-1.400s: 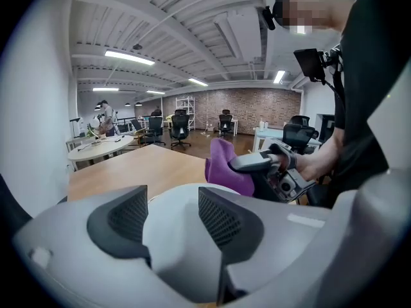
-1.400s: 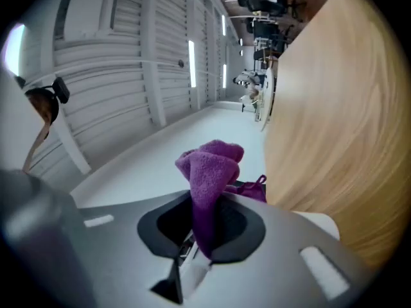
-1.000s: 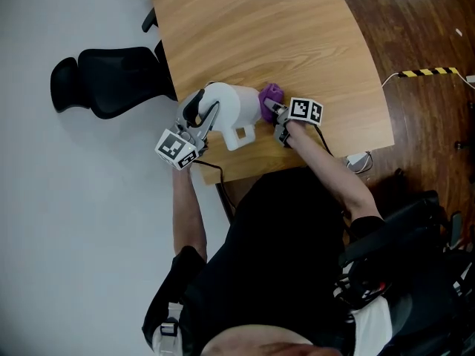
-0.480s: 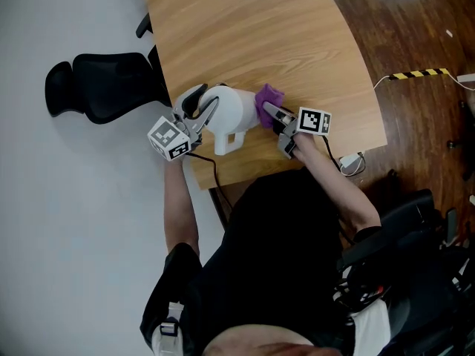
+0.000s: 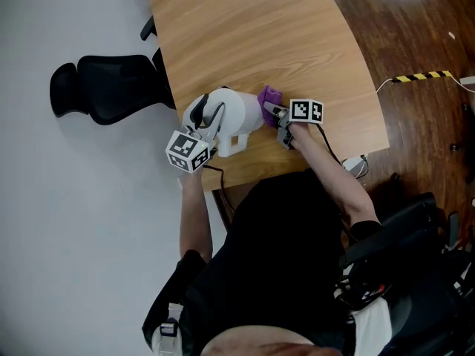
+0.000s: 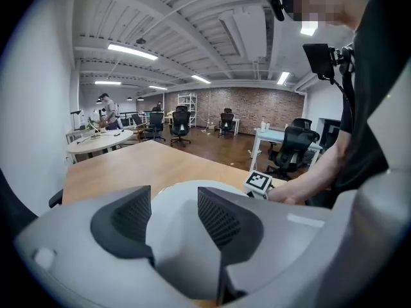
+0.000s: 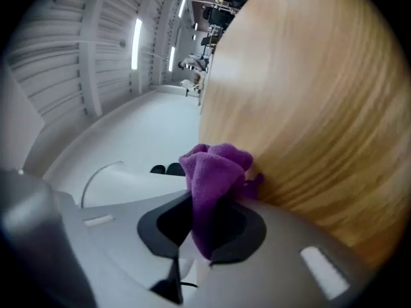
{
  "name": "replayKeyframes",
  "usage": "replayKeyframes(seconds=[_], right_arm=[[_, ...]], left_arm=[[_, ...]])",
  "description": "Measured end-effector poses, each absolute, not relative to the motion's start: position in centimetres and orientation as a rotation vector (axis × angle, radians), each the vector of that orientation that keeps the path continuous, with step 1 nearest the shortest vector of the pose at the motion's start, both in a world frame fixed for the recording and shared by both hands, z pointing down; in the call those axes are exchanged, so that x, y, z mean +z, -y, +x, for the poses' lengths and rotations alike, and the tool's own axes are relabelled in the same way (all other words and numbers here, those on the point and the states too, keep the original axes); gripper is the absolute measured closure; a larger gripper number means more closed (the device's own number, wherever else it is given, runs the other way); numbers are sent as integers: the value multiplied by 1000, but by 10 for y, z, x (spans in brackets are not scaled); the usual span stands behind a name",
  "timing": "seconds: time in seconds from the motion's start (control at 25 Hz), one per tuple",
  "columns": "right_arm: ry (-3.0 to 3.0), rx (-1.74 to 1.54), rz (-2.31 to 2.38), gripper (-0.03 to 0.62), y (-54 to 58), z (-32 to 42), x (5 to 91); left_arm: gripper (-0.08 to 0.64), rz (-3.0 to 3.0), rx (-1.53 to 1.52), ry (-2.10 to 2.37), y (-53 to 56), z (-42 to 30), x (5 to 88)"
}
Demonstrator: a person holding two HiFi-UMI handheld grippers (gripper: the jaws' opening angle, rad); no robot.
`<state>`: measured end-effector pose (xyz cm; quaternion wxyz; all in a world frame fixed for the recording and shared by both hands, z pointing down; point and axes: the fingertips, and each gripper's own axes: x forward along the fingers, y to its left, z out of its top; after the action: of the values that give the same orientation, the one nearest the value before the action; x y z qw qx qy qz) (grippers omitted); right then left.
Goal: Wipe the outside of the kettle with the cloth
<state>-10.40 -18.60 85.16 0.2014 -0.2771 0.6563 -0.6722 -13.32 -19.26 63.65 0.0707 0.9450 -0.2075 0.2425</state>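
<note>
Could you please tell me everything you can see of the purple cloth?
The purple cloth looks like soft, fleecy fabric, bunched into folds. The right gripper is shut on its lower part, and the rest bulges out beyond the jaws. In the head view it sits against the right side of the white kettle, over the wooden table; whether it touches the tabletop I cannot tell.

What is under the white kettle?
Below the kettle is the wooden table. The spot right under it is hidden by the kettle itself. The purple cloth is beside it, not under.
</note>
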Motion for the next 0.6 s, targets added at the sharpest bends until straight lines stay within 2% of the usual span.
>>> replayKeyframes(seconds=[0.12, 0.28, 0.36, 0.48, 0.6], right_arm=[[-1872, -1918, -758, 546, 184, -103, 860], [-2100, -1486, -535, 546, 229, -88, 712], [-2211, -1384, -415, 546, 244, -98, 659], [-2301, -1588, -291, 545, 246, -130, 675], [-2338, -1847, -422, 545, 243, -138, 755]], left_arm=[[557, 2855, 724, 617, 191, -134, 636], [557, 2883, 724, 607, 191, -136, 634], [557, 2893, 716, 605, 189, -140, 635], [557, 2903, 709, 614, 184, -141, 637], [557, 2912, 706, 626, 182, -137, 636]])
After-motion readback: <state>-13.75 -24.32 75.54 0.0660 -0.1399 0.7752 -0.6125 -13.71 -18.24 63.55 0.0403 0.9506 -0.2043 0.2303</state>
